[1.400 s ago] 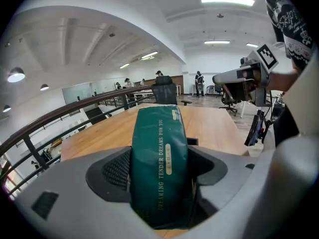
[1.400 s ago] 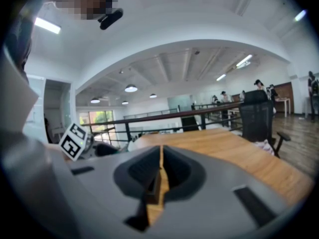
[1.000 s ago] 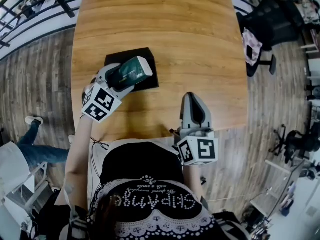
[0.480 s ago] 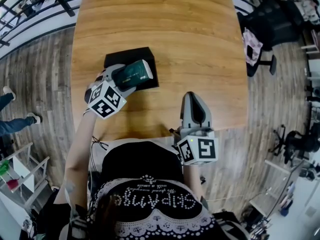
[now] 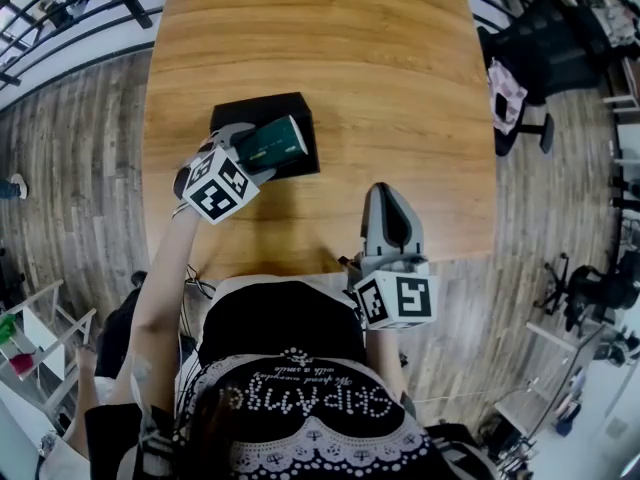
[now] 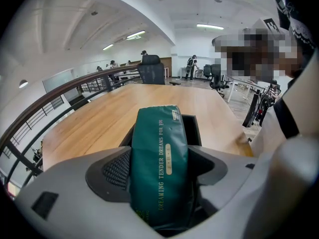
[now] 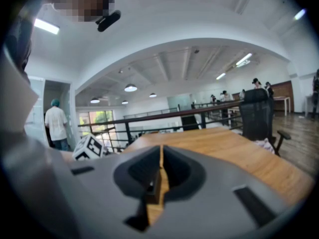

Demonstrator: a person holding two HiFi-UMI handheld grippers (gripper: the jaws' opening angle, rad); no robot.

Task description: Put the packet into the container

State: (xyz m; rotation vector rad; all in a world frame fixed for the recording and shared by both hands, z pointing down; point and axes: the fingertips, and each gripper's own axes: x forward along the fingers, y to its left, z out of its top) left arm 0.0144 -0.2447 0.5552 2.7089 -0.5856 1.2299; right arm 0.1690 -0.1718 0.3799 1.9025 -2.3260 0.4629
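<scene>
A dark green packet [image 5: 270, 143] with pale lettering is clamped between the jaws of my left gripper [image 5: 250, 148], over the black box-shaped container [image 5: 262, 108] on the wooden table. In the left gripper view the packet [image 6: 159, 158] points forward and its far end reaches over the container's open top [image 6: 194, 128]. My right gripper [image 5: 388, 218] rests near the table's front edge, jaws pressed together with nothing between them [image 7: 160, 176].
The wooden table [image 5: 380, 78] stretches bare beyond the container. A black office chair [image 5: 540, 48] with a cloth on it stands at the table's right. A railing [image 6: 60, 98] runs along the left side, with people far off.
My left gripper has carried the packet forward and slightly right, lowering it from above the container's near edge to over its opening. The right gripper has stayed still.
</scene>
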